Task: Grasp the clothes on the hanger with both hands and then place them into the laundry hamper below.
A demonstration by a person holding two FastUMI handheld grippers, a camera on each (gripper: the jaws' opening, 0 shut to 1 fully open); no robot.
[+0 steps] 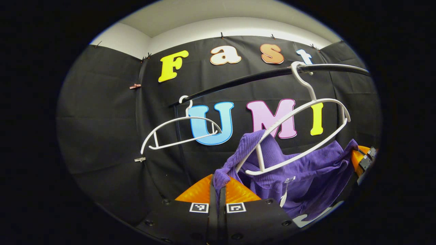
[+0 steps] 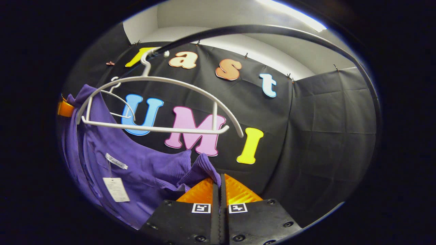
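A: Going from the left, what hangs on the rail (image 1: 238,80)?
B: An empty white hanger (image 1: 177,131), then a second hanger (image 1: 299,132) with the purple garment (image 1: 306,173) sagging off it.
A: And the hand-held grippers?
B: The left hand-held gripper (image 1: 218,185) pinches one purple corner; the right hand-held gripper (image 2: 218,185) pinches the other.

Rail and hangers, as I see them

In the left gripper view a dark rail (image 1: 272,73) crosses the upper middle of the frame; two white hangers hook over it, a bare hanger (image 1: 177,131) at centre left and a tilted hanger (image 1: 299,132) at right with the purple garment (image 1: 306,173) draped behind it.
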